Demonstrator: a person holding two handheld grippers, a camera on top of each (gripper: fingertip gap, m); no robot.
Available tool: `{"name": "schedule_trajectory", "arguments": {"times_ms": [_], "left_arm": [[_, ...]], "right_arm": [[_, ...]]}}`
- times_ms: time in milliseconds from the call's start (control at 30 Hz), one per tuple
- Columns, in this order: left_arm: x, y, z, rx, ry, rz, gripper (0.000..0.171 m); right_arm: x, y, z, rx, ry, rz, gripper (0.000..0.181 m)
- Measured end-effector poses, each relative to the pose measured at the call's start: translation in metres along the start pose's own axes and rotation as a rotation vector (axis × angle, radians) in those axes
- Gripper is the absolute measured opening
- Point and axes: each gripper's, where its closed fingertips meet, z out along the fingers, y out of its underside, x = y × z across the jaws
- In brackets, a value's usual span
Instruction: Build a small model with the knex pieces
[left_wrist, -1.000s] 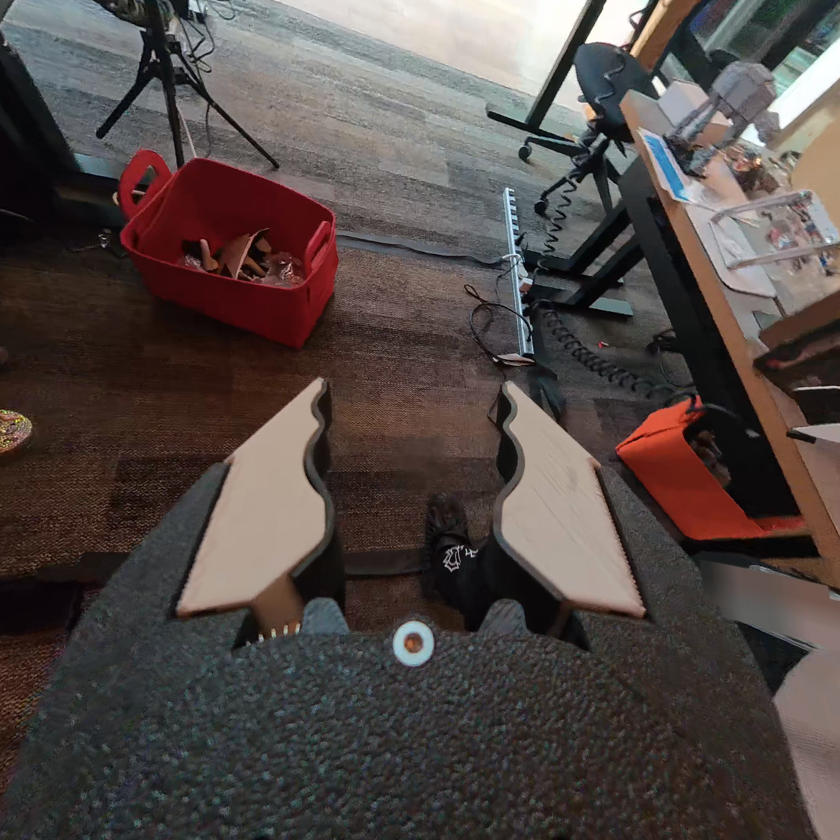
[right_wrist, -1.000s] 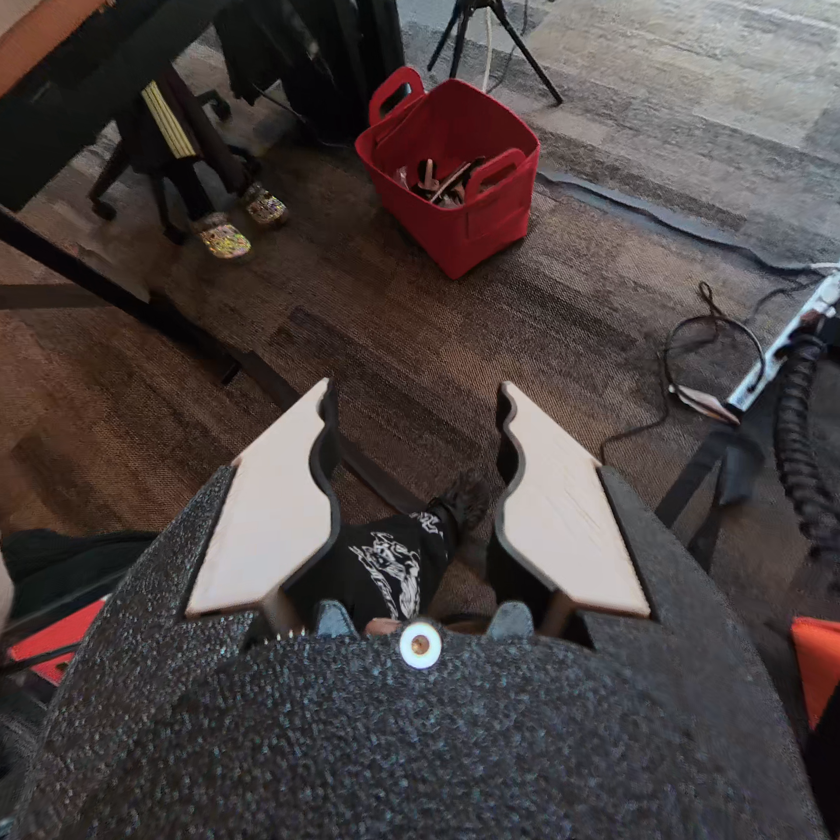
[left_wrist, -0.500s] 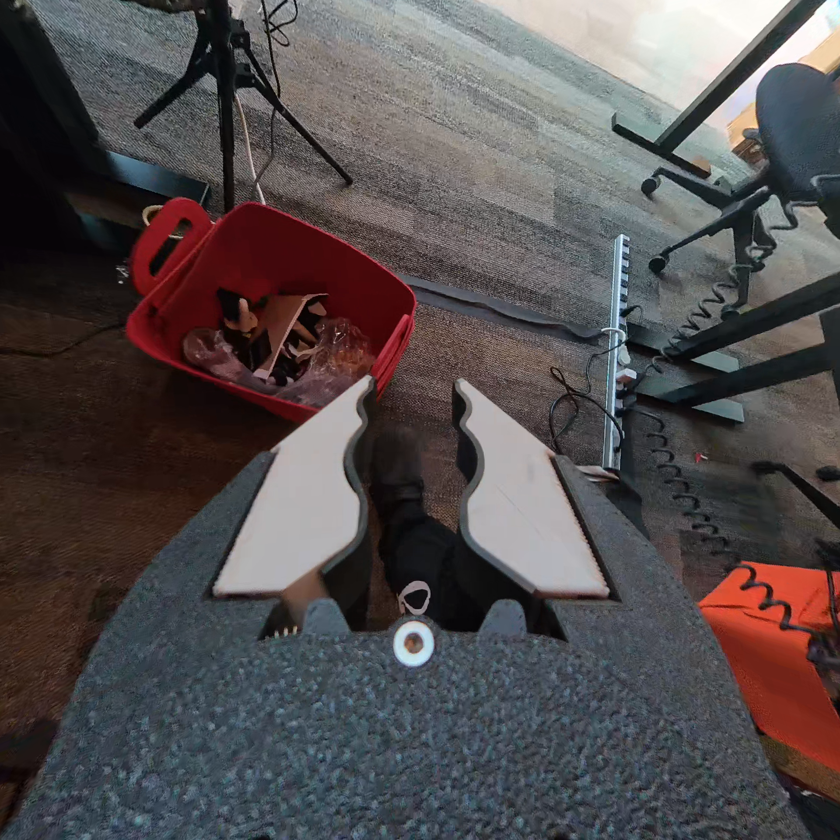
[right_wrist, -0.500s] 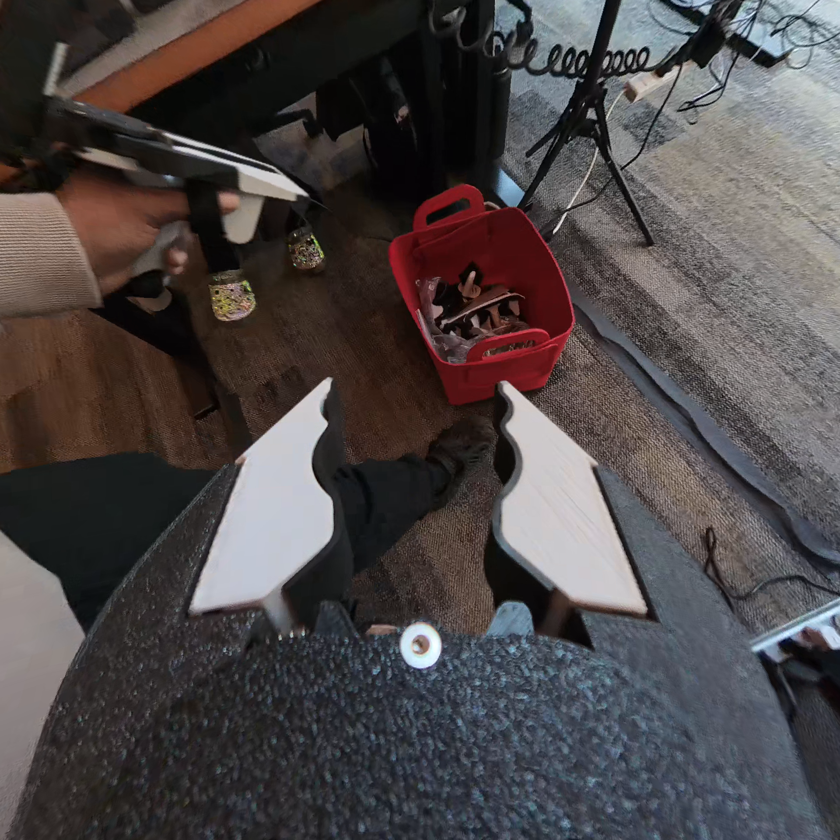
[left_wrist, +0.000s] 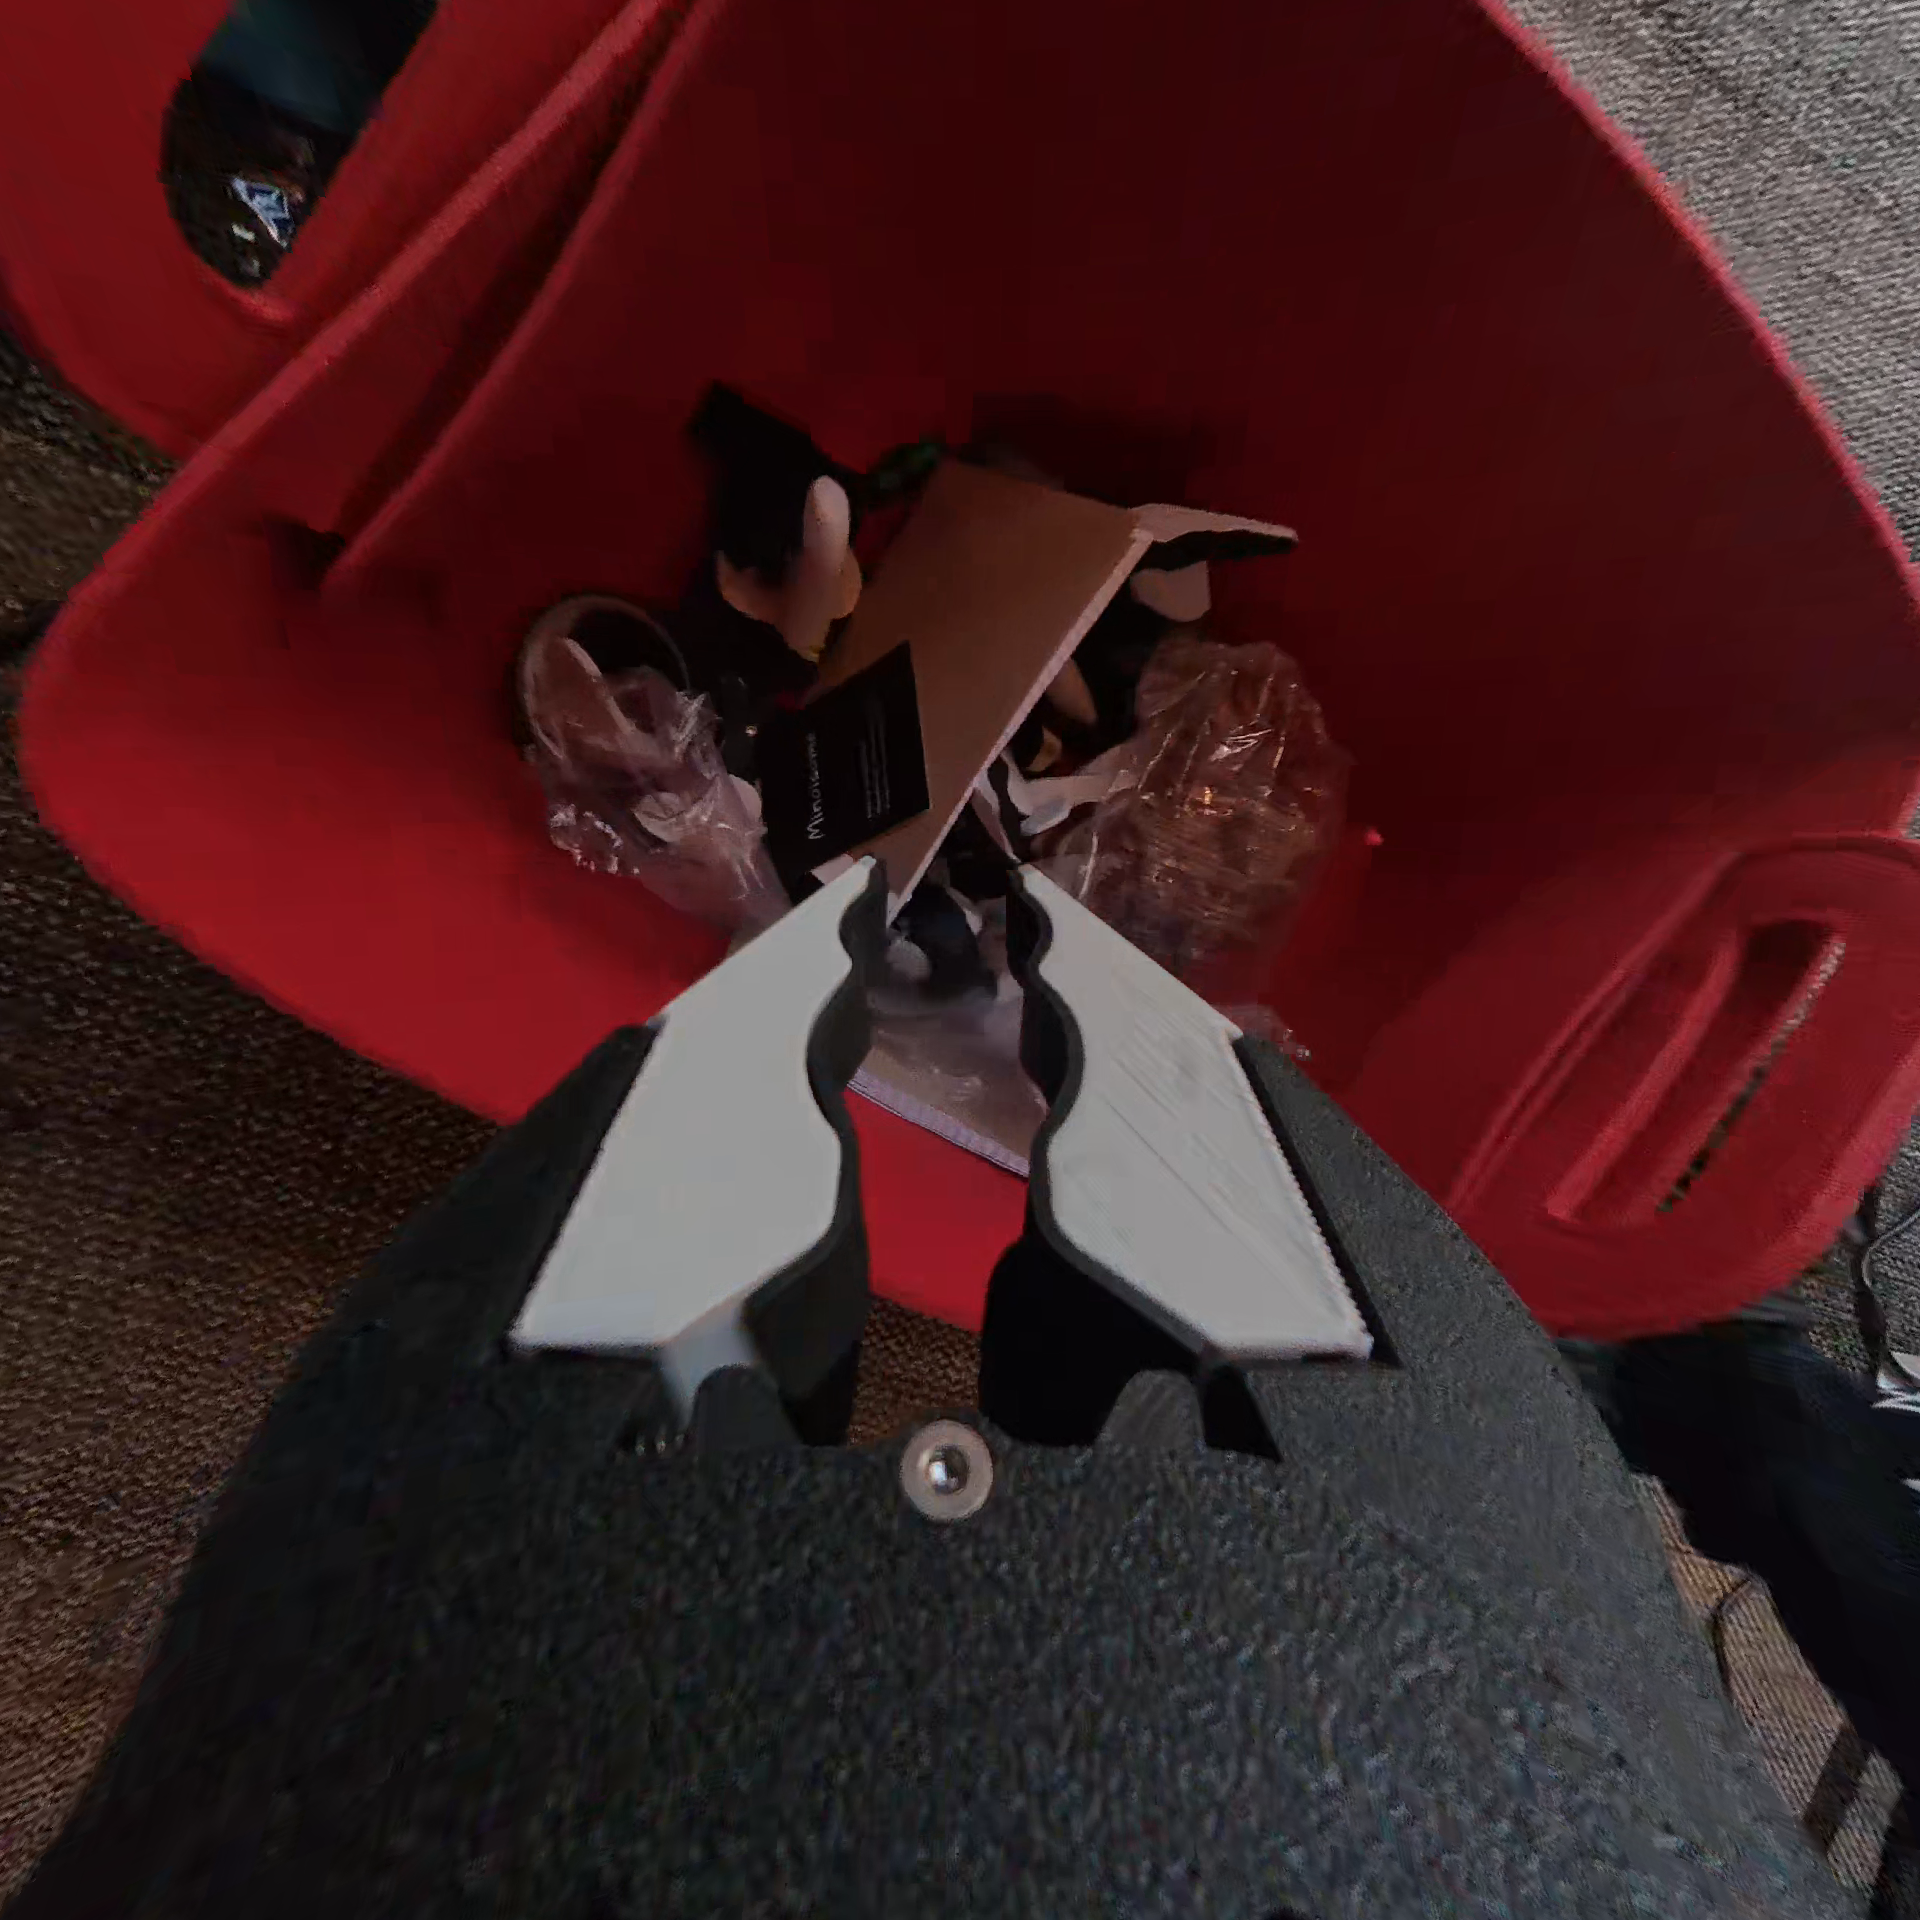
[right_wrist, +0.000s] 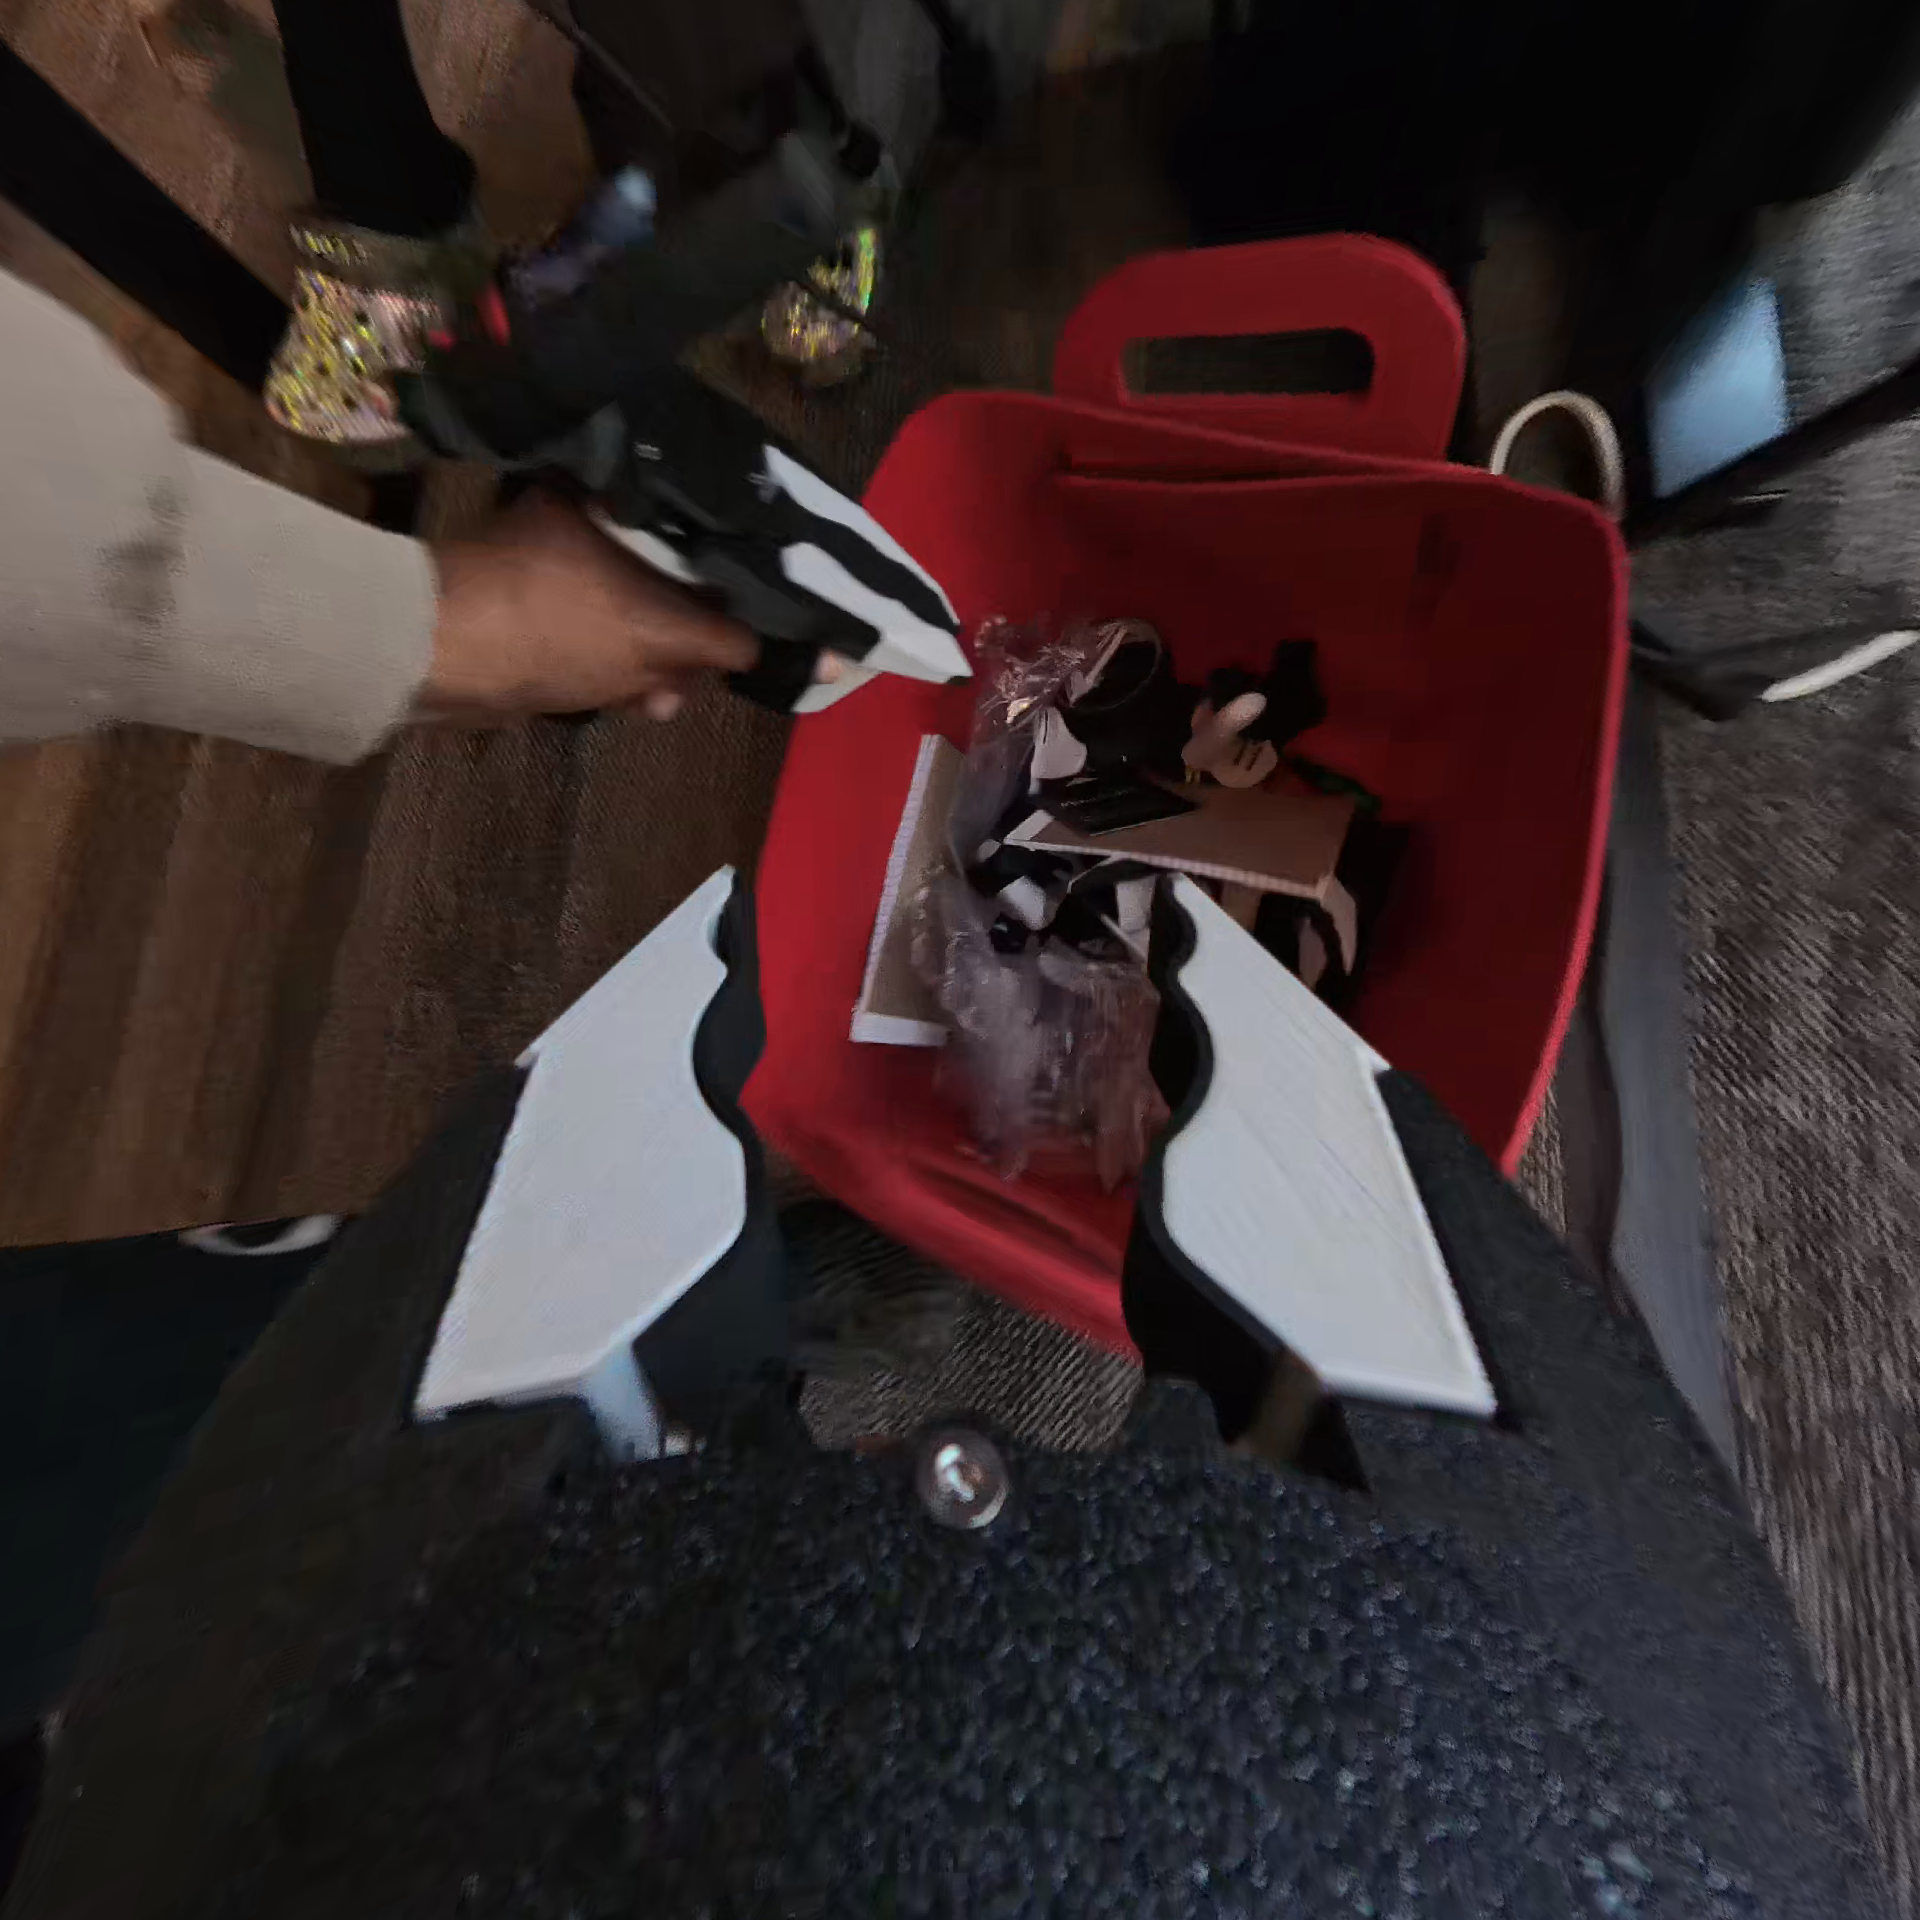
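The left gripper (left_wrist: 945, 914) points steeply down into a red felt basket (left_wrist: 1299, 312), its jaws narrowed to a small gap and gripping nothing; the tips hover just above the contents. Directly ahead of the tips a brown cardboard sheet (left_wrist: 987, 623) leans tilted, carrying a black card (left_wrist: 847, 758). Crinkled clear plastic wrap (left_wrist: 1216, 790) lies right of the jaws, more of it to their left. A black-and-cream plush toy (left_wrist: 800, 551) sits beyond the cardboard.

The right gripper (right_wrist: 951, 914) hangs over the basket's near rim, jaws spread wide and empty. To their upper left a hand (right_wrist: 561, 634) in a pale sleeve holds the left gripper at the basket's rim.
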Motion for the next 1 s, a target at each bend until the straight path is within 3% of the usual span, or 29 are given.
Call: {"name": "schedule_trajectory", "arguments": {"times_ms": [100,200,333,467,500,533,600,700,900,1000], "left_arm": [[-0.021,0.008,0.015,0.038,0.0,-0.015,0.024],[-0.041,-0.005,0.02,0.143,-0.003,-0.038,0.026],[-0.059,-0.023,0.024,0.264,-0.034,-0.078,0.034],[-0.06,-0.03,0.027,0.337,-0.05,-0.126,0.039],[-0.057,-0.03,0.028,0.344,-0.048,-0.121,0.041],[-0.052,-0.029,0.029,0.35,-0.053,-0.109,0.041],[-0.041,-0.029,0.031,0.363,-0.058,-0.103,0.041],[-0.022,-0.031,0.04,0.352,-0.051,-0.131,0.041],[-0.001,-0.05,0.084,0.243,-0.015,-0.202,0.041],[-0.006,-0.058,0.112,0.197,-0.053,-0.147,0.038]], "right_arm": [[0.064,0.018,0.107,-0.083,-0.066,0.003,0.072],[0.113,0.025,0.195,-0.103,-0.064,0.176,0.073],[0.156,0.044,0.292,-0.15,-0.017,0.289,0.075],[0.181,0.085,0.374,-0.272,0.055,0.245,0.083],[0.182,0.095,0.388,-0.298,0.054,0.227,0.075],[0.182,0.102,0.396,-0.313,0.055,0.206,0.052],[0.176,0.1,0.394,-0.282,0.046,0.227,0.034],[0.171,0.095,0.364,-0.234,0.032,0.186,0.03],[0.184,0.079,0.259,-0.124,0.071,0.14,0.026],[0.185,0.075,0.214,-0.094,0.092,0.154,0.026]]}}
